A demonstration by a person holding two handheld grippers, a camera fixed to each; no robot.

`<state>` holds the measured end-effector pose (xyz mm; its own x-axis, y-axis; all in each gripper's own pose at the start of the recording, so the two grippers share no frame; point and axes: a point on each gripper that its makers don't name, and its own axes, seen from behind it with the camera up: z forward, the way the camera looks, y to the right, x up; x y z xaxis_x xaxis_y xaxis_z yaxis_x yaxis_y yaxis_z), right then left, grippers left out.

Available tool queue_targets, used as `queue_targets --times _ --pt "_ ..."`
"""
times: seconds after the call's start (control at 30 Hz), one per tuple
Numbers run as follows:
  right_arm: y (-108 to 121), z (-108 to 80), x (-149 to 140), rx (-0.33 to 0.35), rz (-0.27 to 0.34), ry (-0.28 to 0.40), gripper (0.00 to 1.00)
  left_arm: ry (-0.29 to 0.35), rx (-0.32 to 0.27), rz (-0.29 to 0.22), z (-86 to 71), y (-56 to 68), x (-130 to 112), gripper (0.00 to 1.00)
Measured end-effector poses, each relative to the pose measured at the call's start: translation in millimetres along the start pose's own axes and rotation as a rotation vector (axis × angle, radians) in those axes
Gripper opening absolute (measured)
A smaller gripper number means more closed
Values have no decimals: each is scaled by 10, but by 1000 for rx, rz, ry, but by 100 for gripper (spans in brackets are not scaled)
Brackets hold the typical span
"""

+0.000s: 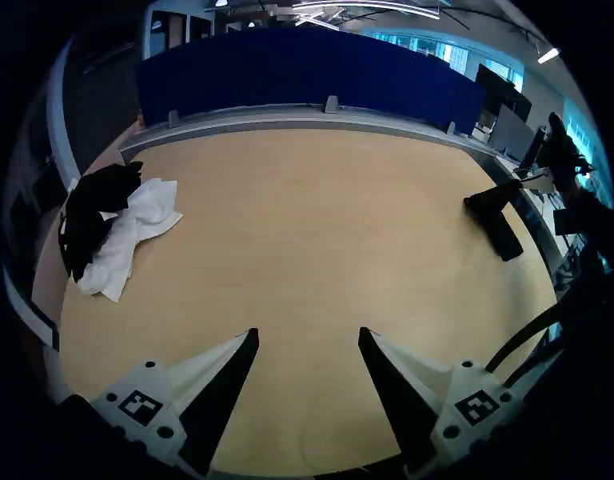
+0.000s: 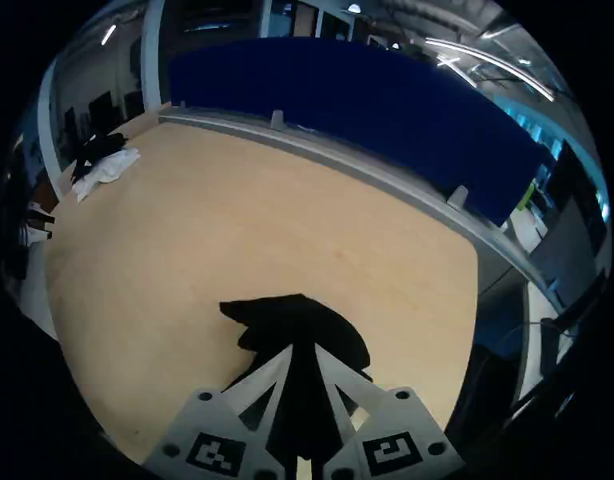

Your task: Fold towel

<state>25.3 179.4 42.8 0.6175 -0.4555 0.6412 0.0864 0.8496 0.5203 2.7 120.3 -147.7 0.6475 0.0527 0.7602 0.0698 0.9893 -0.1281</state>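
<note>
Progress check: pretty much nothing is folded yet, as far as I can tell. The black towel point(image 2: 295, 320) sits in a crumpled lump on the wooden table point(image 2: 227, 224), right in front of the right gripper point(image 2: 305, 348). No flat layers and no clean edges, just a bunched heap.

That right gripper looks pinched down tight, with a strip of the dark cloth running back between its two fingers, so I'd say it has a grip on the towel at one end.

The left gripper point(image 1: 308, 331) is spread wide with nothing between its fingers, hanging over bare tabletop well apart from the towel. From its view you can see a dark shape far off at the right side of the table, probably the same towel, though I can't say for sure.

There's also a pile of cloths point(image 1: 115, 224), black and white mixed, over by the far left corner, untouched by either gripper.

So what's left is basically everything: spread the towel flat, grab a second corner with the free gripper, then do the actual folds.
</note>
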Motion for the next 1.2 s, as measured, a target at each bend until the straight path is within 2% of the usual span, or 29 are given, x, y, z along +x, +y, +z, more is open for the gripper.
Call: queue_targets --times 0.2,0.5,0.7,0.9,1.2 --pt "7 -66 -277 1 32 -27 4 0 -8 3 -15 30 26 93" --pt "17 -173 -378 -1 69 -19 4 1 -16 19 -24 81 61 93" --pt "-30 -249 -553 1 96 -32 4 6 -21 19 -42 105 86 92" --pt "-50 -293 -879 -15 162 -58 4 7 -19 21 -71 92 95 92" --pt "-72 -253 -1504 -61 235 -161 4 3 -15 36 -72 82 76 92"
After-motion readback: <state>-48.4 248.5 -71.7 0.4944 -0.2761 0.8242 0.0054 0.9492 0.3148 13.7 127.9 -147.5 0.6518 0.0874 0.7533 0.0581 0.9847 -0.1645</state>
